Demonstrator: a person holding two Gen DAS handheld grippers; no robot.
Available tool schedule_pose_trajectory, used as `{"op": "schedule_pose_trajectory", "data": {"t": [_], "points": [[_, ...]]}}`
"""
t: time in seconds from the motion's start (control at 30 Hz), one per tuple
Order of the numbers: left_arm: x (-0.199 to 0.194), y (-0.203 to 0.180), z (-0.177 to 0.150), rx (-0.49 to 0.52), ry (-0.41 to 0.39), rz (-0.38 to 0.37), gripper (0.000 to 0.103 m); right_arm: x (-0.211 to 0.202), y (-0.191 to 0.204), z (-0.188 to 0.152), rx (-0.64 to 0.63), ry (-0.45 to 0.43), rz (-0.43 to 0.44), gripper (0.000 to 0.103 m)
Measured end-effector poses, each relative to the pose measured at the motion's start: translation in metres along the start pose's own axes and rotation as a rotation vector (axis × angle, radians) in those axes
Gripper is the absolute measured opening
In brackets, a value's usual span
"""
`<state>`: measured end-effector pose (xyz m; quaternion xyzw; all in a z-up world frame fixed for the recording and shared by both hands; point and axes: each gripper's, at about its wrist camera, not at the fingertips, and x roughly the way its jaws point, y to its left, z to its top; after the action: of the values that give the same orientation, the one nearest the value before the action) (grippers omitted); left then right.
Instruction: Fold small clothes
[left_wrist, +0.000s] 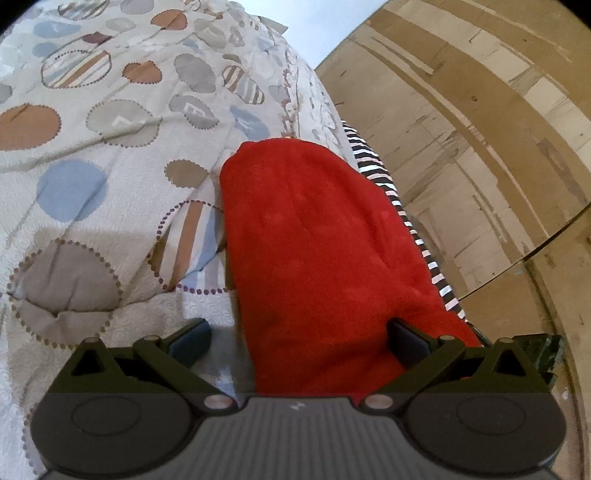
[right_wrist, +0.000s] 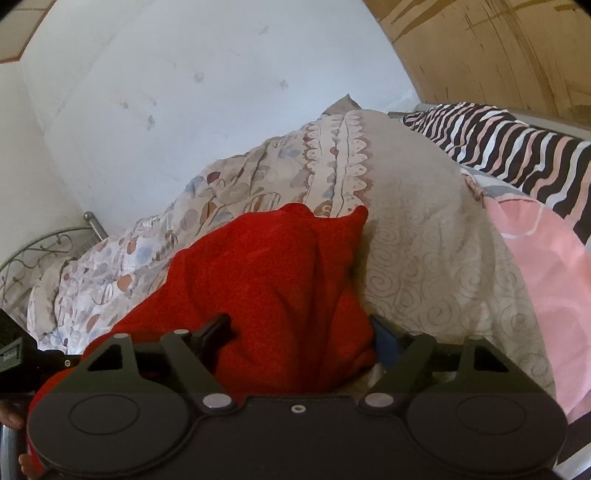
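Observation:
A red fleece garment (left_wrist: 325, 240) lies lengthwise on the patterned quilt (left_wrist: 92, 147). In the left wrist view my left gripper (left_wrist: 299, 341) stands open over its near end. The right fingertip (left_wrist: 406, 343) rests against the red cloth, while the left fingertip (left_wrist: 192, 339) is off it, above the quilt. In the right wrist view the same red garment (right_wrist: 273, 266) bunches up between the jaws of my right gripper (right_wrist: 301, 332). The cloth fills the gap and reaches both pads, but the jaws stand wide and I see no firm pinch.
A zebra-striped pillow (right_wrist: 517, 147) and a pink cloth (right_wrist: 546, 258) lie to the right on the bed. A wooden panel wall (left_wrist: 461, 129) runs beside the bed, and a white wall (right_wrist: 203, 92) stands behind it. A metal bed frame (right_wrist: 48, 247) shows at the far left.

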<state>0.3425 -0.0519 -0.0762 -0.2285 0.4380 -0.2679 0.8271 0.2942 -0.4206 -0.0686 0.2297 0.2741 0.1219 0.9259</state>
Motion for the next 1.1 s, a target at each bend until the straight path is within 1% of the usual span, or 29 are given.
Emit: {"op": "schedule_pose_trajectory", "data": {"t": [0.1,0.27,0.43,0.53,0.57,0.63,0.7,0.77,0.87,0.93,1.1], "points": [[0.0,-0.003,0.0,0.007,-0.004,0.014,0.103,-0.001,0.003,0.0,0.006,0.003,-0.01,0.079],[-0.001,-0.004,0.001,0.007,-0.002,0.012,0.103,-0.001,0.006,0.001,0.013,0.004,-0.028,0.079],[-0.001,-0.001,0.002,-0.002,0.006,-0.007,0.103,-0.002,0.007,0.0,0.023,-0.001,-0.033,0.076],[-0.001,0.003,0.001,0.001,-0.002,-0.018,0.102,-0.002,0.008,0.002,0.016,0.006,-0.04,0.073],[-0.001,0.002,0.0,0.008,-0.008,-0.022,0.1,-0.002,0.009,0.003,0.013,0.007,-0.042,0.071],[-0.003,0.002,-0.001,0.013,-0.014,-0.05,0.087,-0.003,0.012,0.003,0.009,0.004,-0.042,0.067],[-0.005,0.0,0.0,0.007,-0.012,-0.068,0.082,-0.004,0.013,0.003,0.002,0.0,-0.046,0.063],[-0.006,-0.002,-0.001,0.019,-0.017,-0.062,0.078,-0.005,0.015,0.004,0.004,-0.007,-0.047,0.058],[-0.009,-0.005,-0.001,0.028,-0.023,-0.063,0.071,-0.008,0.017,0.003,0.011,-0.021,-0.051,0.053],[-0.012,-0.007,-0.001,0.03,-0.031,-0.063,0.063,-0.01,0.018,0.003,0.018,-0.032,-0.05,0.051],[-0.022,-0.009,0.0,0.007,-0.066,-0.07,0.053,-0.017,0.023,0.005,0.03,-0.063,-0.047,0.046]]}}
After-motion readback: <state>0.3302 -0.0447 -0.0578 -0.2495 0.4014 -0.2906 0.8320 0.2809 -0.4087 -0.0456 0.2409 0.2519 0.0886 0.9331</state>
